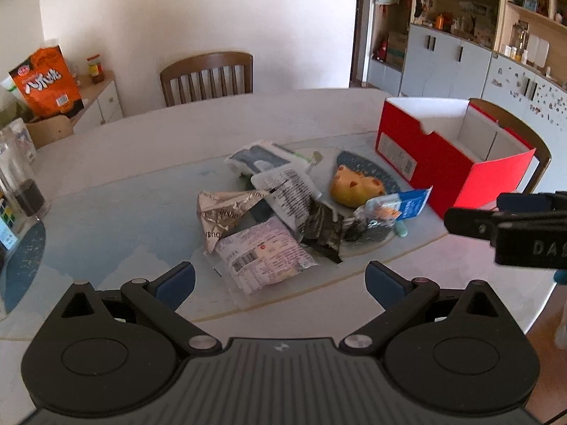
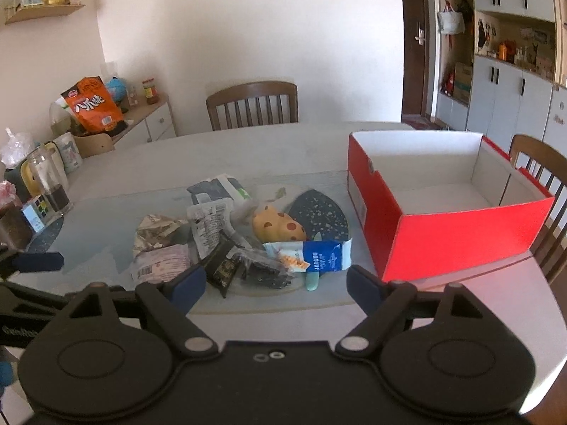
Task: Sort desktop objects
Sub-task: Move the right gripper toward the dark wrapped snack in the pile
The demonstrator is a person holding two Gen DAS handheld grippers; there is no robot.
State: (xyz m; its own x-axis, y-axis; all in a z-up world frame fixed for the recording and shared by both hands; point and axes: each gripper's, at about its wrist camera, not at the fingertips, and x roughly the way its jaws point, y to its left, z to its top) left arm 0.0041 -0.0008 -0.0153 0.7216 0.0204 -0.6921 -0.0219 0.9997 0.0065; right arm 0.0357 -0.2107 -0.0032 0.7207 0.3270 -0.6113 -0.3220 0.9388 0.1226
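A pile of wrappers lies mid-table: a pink-white packet (image 1: 264, 255) (image 2: 161, 262), a silver foil wrapper (image 1: 223, 216) (image 2: 154, 235), a black wrapper (image 1: 320, 230) (image 2: 226, 265), a blue-white packet (image 1: 400, 205) (image 2: 312, 256), a white printed pouch (image 1: 287, 194) (image 2: 209, 225) and a yellow spotted toy (image 1: 356, 186) (image 2: 278, 228). An empty red box (image 1: 453, 145) (image 2: 446, 212) stands to the right. My left gripper (image 1: 280, 281) is open and empty, just short of the pink-white packet. My right gripper (image 2: 276, 287) is open and empty, in front of the pile; it also shows in the left wrist view (image 1: 510, 226).
Wooden chairs stand behind the table (image 1: 207, 78) (image 2: 252, 105) and beside the box (image 2: 542, 177). Jars and cartons (image 1: 21, 184) (image 2: 46, 184) crowd the table's left edge. An orange snack bag (image 1: 46, 81) (image 2: 93, 105) sits on a side cabinet. Cupboards line the right wall.
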